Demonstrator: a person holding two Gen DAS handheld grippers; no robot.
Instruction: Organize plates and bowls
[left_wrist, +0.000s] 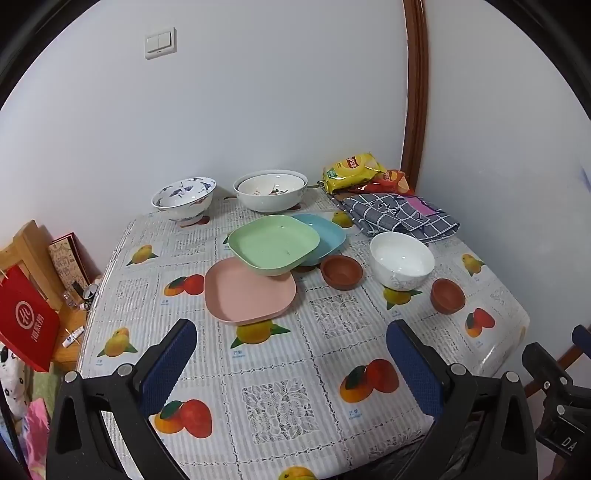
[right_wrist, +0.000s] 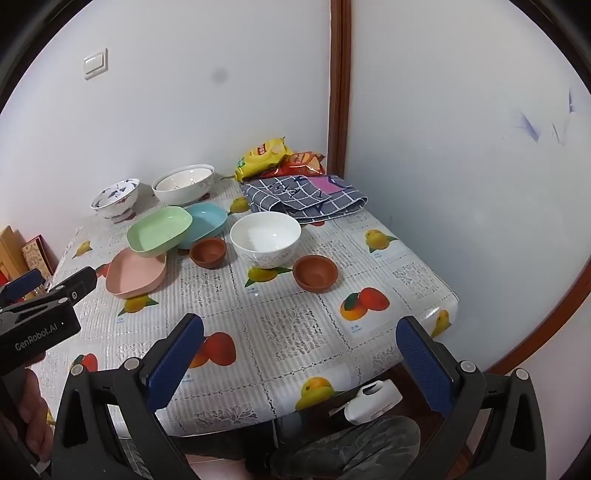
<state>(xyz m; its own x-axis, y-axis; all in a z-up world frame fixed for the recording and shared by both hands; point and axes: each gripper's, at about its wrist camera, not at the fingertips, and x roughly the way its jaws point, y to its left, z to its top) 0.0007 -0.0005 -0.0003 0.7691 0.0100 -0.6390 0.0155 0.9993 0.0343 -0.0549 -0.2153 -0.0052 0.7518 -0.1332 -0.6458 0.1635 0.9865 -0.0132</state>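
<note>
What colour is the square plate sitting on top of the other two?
Light green plate, clearest in the left wrist view.

Three square plates (left_wrist: 273, 243), three big bowls (left_wrist: 402, 258), two small brown bowls (left_wrist: 341, 271), two snack bags (left_wrist: 351, 171)

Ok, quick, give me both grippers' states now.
Left gripper: open, holding nothing, above the table.
Right gripper: open, holding nothing.

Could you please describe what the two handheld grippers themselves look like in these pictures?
The left gripper and the right gripper match: black angular frames with silver bolts, each carrying two flat fingers faced with dotted dark-blue pads. The left one's black body bears white "GenRobot.AI" lettering. No cables show.
</note>
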